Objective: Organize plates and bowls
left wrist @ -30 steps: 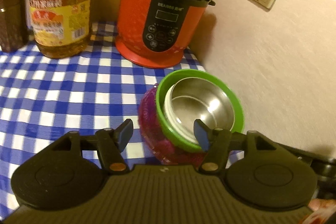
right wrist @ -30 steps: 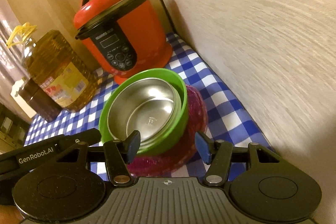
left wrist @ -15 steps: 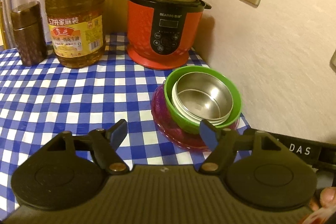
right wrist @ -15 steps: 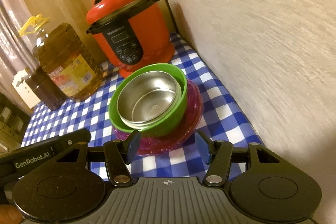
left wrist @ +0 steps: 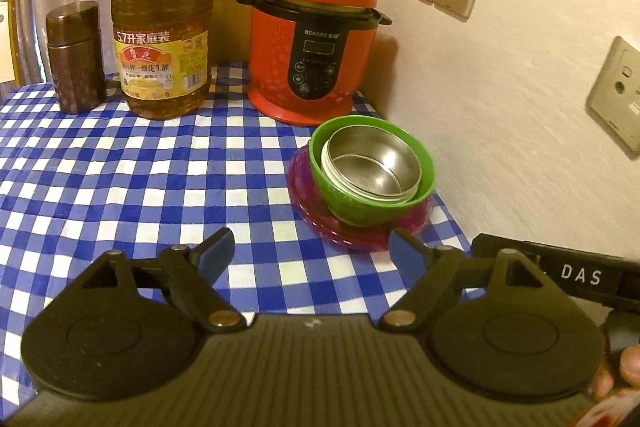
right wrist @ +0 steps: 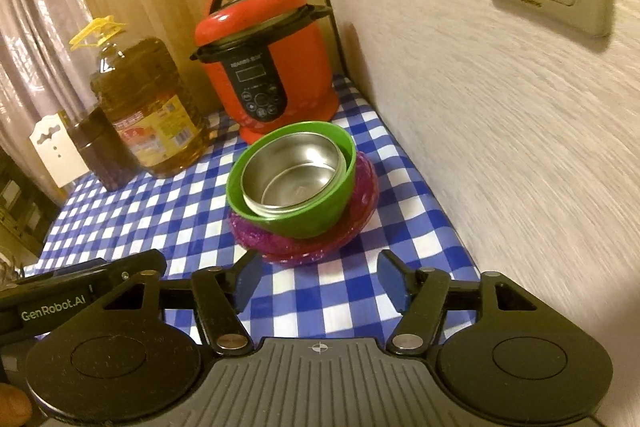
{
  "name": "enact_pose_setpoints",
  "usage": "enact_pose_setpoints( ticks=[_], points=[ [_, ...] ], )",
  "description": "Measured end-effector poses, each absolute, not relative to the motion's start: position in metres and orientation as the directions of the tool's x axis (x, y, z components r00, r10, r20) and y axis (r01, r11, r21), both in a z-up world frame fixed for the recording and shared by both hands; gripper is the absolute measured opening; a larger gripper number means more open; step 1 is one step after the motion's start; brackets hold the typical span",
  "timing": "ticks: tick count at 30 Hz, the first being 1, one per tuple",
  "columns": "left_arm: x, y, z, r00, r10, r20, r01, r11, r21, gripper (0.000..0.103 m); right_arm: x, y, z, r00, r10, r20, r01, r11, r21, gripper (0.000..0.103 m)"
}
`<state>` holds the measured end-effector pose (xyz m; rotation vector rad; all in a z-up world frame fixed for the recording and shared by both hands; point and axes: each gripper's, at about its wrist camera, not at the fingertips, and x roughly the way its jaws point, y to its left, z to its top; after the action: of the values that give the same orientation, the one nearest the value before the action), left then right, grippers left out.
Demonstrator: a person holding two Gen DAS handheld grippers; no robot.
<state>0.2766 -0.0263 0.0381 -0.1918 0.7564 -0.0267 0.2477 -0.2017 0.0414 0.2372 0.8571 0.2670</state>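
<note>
Round steel bowl (left wrist: 370, 167) nested in green plastic bowl (left wrist: 360, 205) on pink plastic plate (left wrist: 308, 203), blue-checked tabletop (left wrist: 120, 179) by wall; left gripper (left wrist: 310, 253) & right gripper (right wrist: 318, 281) jaws opening, both empty

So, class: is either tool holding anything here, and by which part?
Nothing is held. Left tool and right tool are opening, empty, short of the stacked green plastic bowl.

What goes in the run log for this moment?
stack: steel bowl in green bowl on pink plate | left gripper: opening, empty | right gripper: opening, empty
</note>
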Motion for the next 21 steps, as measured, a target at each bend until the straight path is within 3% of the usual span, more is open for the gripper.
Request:
enact_pose_setpoints(
  ticks=[21],
  points=[
    [0.203, -0.029, 0.062, 0.743, -0.073, -0.665, -0.052, 0.985, -0.166, 0.085, 0.179, -0.211, 0.068, 0.644, 0.307, -0.7, -0.157, 0.95, 0.272, 0.068]
  ],
)
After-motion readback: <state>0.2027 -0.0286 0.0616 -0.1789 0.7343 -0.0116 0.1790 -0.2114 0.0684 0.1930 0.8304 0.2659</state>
